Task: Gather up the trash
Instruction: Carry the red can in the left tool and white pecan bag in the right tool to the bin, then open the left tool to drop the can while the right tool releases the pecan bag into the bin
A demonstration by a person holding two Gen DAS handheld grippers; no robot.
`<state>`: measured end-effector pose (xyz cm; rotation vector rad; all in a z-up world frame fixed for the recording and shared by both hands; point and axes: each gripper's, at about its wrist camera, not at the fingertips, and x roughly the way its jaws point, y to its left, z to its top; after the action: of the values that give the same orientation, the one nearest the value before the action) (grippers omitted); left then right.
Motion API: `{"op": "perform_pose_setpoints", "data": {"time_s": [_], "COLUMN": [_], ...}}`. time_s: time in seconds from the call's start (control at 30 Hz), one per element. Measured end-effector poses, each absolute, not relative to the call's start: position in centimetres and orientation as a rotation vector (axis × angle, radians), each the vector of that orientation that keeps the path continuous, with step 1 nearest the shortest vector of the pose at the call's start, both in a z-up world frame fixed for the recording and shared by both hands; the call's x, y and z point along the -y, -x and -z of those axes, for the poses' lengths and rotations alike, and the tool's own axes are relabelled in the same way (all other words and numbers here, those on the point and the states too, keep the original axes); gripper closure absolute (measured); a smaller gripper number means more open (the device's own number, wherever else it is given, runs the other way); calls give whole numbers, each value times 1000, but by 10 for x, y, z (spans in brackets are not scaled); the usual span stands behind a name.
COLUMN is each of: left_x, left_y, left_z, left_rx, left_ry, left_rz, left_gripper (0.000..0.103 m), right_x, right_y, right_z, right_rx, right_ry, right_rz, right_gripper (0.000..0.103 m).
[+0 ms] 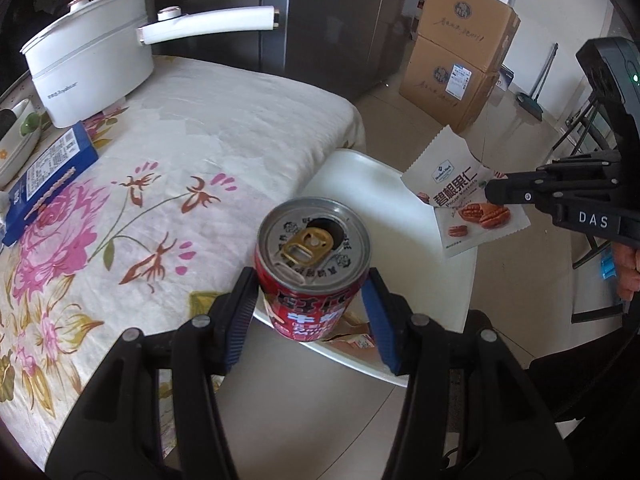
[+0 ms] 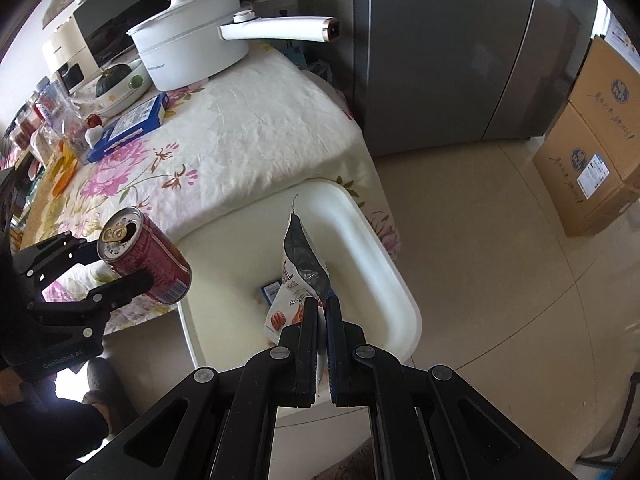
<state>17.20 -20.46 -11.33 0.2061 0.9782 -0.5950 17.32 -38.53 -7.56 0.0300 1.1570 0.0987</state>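
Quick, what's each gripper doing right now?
Left gripper: closed on the red can, holding it.
Right gripper: shut on the snack packet, holding it over the white bin.

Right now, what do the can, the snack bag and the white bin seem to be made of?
Can: metal, glossy red print, bare silvery lid with pull tab. Snack bag: thin plastic film, printed outside, likely foil-lined; its inside looks silvery. White bin: probably moulded plastic, smooth with rounded rim.
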Motion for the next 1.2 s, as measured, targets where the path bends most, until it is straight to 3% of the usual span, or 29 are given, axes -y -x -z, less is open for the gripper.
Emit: {"op": "perform_pose_setpoints", "data": {"time_s": [0.1, 0.23, 0.73, 0.8, 0.87, 0.93, 1.2], "left_x": [212, 214, 187, 184, 180, 177, 166], "left_y": [-172, -170, -178, -178, -178, -178, -180], "left_z": [119, 117, 118, 117, 117, 116, 112], "left_rx": [-987, -959, -990, -992, -992, -992, -987], "left_ry": [-223, -248, -223, -223, -223, -218, -194], "left_rz": [597, 569, 490, 484, 479, 473, 456], "left_gripper": [46, 25, 19, 19, 19, 19, 18], "right_x": [392, 397, 390, 391, 391, 389, 379], "right_y": [-171, -169, -175, -177, -178, -177, -180], "right_z": [77, 79, 81, 83, 83, 80, 75], "right_rx": [-1163, -1168, -1168, -1185, -1190, -1176, -1163], "right_ry": [-27, -30, -32, -61, -75, -82, -81], "right_rz": [-87, -82, -70, -69, -65, -65, -80], "right_gripper": [98, 98, 96, 87, 65, 51, 41]}}
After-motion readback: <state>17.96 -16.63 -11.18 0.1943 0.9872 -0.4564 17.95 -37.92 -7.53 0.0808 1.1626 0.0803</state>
